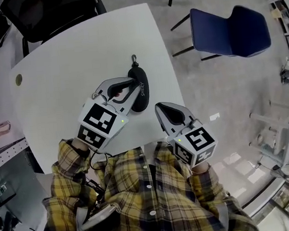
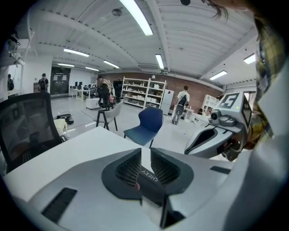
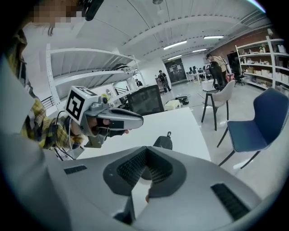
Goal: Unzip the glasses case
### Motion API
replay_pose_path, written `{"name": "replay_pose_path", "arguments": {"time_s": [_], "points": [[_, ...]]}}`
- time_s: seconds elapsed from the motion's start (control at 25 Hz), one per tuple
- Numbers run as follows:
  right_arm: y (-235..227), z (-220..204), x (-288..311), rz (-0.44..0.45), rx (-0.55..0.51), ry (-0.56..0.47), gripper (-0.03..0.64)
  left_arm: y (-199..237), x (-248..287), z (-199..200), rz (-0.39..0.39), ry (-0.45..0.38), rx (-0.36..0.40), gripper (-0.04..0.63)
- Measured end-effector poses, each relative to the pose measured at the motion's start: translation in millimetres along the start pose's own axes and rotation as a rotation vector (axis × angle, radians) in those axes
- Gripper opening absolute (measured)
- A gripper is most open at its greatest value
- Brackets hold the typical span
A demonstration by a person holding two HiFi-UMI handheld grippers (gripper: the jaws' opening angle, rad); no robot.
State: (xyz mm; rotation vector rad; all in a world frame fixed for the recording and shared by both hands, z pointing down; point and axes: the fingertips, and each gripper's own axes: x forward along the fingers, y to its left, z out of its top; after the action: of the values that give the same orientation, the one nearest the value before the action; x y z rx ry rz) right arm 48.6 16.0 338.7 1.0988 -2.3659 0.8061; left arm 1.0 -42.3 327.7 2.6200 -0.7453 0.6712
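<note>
**Tongs at a black case on a white surface.**
The case lies near the right edge of the surface, with a small pull loop at its far end. The left tongs stand narrowly apart over its near half, and the case shows in the gap. The right tongs are together and empty, near the case but apart from it.

The word "SHERY" is printed in pale capitals on the side of the black glasses case. In the left gripper view it is read through the narrow gap between the pads of the left gripper. In the head view it is made out just beyond that gripper's tips. Black-and-white square marker patterns are carried on the left cube behind those jaws and on the right cube behind the right gripper. No letters or numbers are formed by them.
</note>
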Motion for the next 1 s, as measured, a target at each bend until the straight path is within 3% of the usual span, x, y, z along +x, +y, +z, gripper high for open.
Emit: {"name": "replay_pose_path", "arguments": {"time_s": [0.2,0.28,0.4,0.6,0.76,1.0], "points": [[4,-36,12,-0.031,0.018,0.074,0.000,7,35,-35,-0.035,0.162,-0.051,0.165],[7,-48,17,-0.037,0.024,0.097,0.000,10,45,-46,-0.019,0.206,-0.107,0.229],[14,-64,25,-0.031,0.046,0.130,0.000,13,55,-57,0.001,0.227,-0.219,0.262],[17,-84,42,-0.049,0.192,0.140,0.002,20,67,-70,0.005,0.234,-0.326,0.279],[32,-105,57,-0.002,0.309,0.175,0.043,24,72,-81,0.014,0.261,-0.330,0.279],[32,-123,69,-0.005,0.372,0.197,0.044,21,72,-86,0.028,0.259,-0.368,0.279]]}}
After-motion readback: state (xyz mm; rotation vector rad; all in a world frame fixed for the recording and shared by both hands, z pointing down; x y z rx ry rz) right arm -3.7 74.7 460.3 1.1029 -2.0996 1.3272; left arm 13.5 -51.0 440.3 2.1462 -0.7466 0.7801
